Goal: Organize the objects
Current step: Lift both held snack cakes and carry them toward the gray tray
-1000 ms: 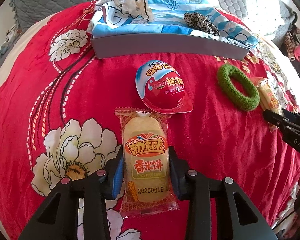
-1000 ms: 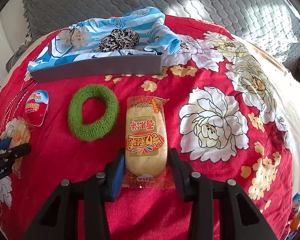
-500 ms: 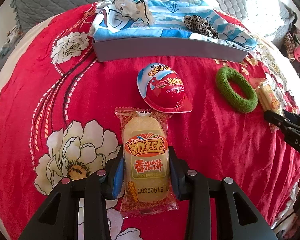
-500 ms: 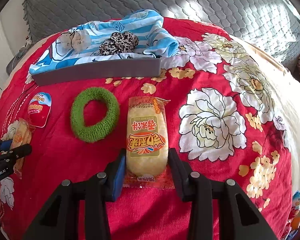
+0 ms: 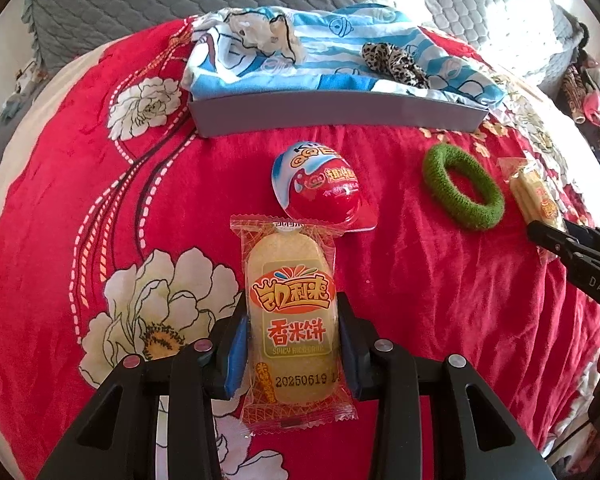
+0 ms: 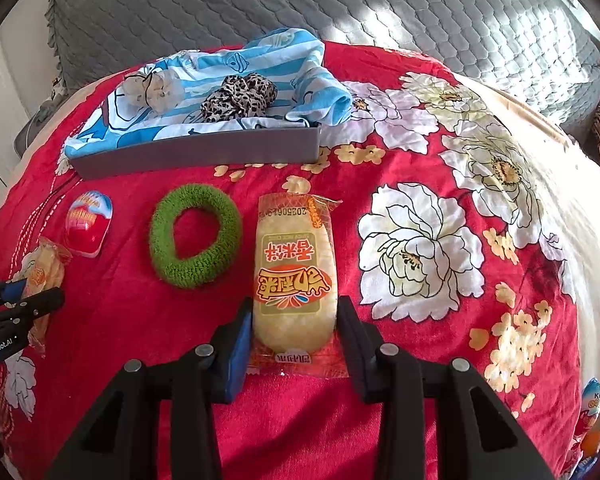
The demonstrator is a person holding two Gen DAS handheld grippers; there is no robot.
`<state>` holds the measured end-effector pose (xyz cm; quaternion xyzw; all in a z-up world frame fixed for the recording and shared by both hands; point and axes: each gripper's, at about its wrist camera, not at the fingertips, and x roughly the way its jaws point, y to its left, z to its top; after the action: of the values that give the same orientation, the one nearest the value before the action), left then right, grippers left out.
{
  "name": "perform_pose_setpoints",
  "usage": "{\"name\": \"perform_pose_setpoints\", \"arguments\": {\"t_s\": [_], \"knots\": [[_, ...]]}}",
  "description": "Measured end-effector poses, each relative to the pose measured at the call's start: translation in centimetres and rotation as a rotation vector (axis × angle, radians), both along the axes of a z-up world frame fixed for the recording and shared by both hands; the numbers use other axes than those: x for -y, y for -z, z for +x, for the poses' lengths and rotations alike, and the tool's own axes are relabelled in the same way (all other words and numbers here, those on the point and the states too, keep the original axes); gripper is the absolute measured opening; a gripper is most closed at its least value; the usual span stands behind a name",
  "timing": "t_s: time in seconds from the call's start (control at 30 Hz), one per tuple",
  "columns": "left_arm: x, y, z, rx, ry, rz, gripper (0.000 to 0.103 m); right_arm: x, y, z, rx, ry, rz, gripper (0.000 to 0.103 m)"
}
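The fisheye lens is bending the edges of both wrist views, so the clutter at the far right of the bed is staying too small and blurred to name. A blue striped cloth (image 5: pixel 332 56) is filling the grey tray (image 5: pixel 340 114) and covering its floor; a leopard-print scrunchie (image 5: pixel 394 64) and a pale hair tie (image 6: pixel 152 88) are lying on top of it.

The left gripper (image 5: pixel 292 344) is clasping a yellow rice cracker packet (image 5: pixel 290 320) on the red floral bedspread (image 5: pixel 100 184), its pads pressing the packet's two long sides while the packet's near end is sticking back between the fingers. Just beyond it, a red egg-shaped snack (image 5: pixel 320 188) is lying, nearly touching the packet's far edge.

The right gripper (image 6: pixel 296 332) is gripping a second rice cracker packet (image 6: pixel 296 280) by its near end, label upside down. A green scrunchie (image 6: pixel 196 236) is lying just left of that packet.
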<state>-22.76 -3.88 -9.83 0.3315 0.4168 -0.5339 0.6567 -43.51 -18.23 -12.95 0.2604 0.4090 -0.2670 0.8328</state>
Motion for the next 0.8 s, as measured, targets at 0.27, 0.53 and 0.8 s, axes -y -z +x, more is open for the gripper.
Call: {"name": "perform_pose_setpoints", "arguments": {"t_s": [0.27, 0.53, 0.8], "knots": [[-0.3, -1.1, 0.0, 0.014, 0.006, -0.029, 0.039, -0.2, -0.7, -0.2, 0.017, 0.009, -0.009, 0.041], [-0.3, -2.9, 0.0, 0.040, 0.011, -0.092, 0.039, -0.2, -1.5, -0.3, 0.036, 0.013, -0.019, 0.041], [-0.2, -3.9, -0.2, 0.054, 0.015, -0.125, 0.039, -0.4, -2.0, -0.3, 0.050, 0.014, -0.031, 0.040]]}}
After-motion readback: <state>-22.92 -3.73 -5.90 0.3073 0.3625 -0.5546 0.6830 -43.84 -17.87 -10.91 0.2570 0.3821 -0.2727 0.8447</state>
